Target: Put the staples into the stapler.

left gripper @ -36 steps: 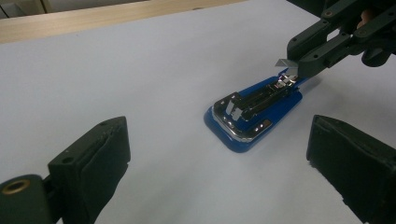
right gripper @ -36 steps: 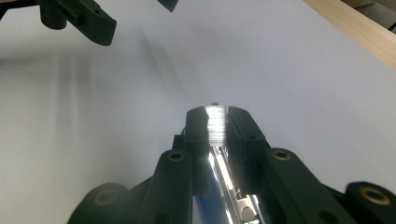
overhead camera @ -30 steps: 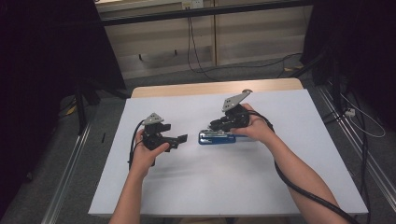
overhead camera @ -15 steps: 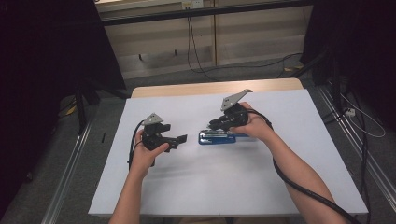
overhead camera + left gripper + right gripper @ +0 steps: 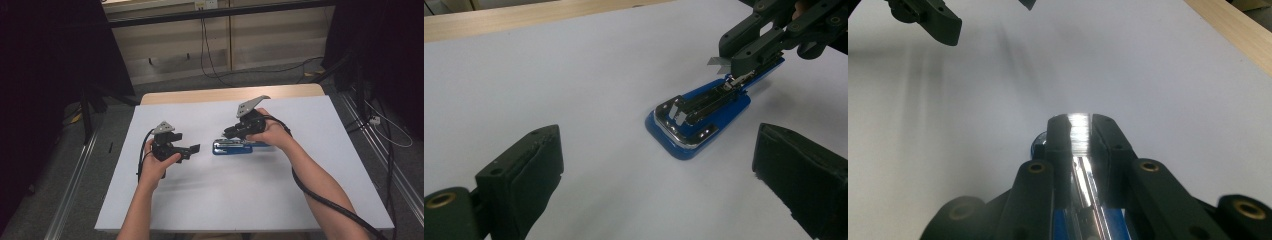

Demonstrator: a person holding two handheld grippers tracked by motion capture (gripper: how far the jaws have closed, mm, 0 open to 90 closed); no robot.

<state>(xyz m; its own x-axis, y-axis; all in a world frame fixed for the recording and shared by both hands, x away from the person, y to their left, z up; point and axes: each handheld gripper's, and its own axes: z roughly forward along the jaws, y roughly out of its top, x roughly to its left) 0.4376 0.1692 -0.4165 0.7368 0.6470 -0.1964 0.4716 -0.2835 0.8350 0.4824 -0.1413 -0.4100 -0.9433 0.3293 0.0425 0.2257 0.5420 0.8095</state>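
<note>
The blue stapler (image 5: 239, 146) lies open and flat on the white-covered bench (image 5: 300, 200), its long axis running roughly across the bench from the person's left to right. In the left gripper view its rounded front end, with the chrome anvil plate, points toward the left gripper (image 5: 659, 170), while the far end sits under the right gripper (image 5: 744, 55).

The right gripper (image 5: 231, 134) is the nearer one by far: it is on the stapler itself. In the right gripper view its two black jaws stand almost together, pinched on the chrome magazine rail (image 5: 1083, 175) that runs up between them, with blue base showing just below. So the right gripper has hold of the stapler's metal arm at about mid-length, jaws narrowed to the width of that rail.

The left gripper (image 5: 192, 149) hovers just above the bench a short way off the stapler's front end, pointing at it along its long axis. Its jaws are spread wide and hold nothing; the stapler lies ahead of the gap, not yet inside it. By my reading, the coming move turns on this line-up: the left gripper would only have to go straight forward to take the front end, while the right one steadies the rail.

Against the earlier frames, nothing visible has shifted: both hands, both grippers and the stapler sit where they were.
</note>
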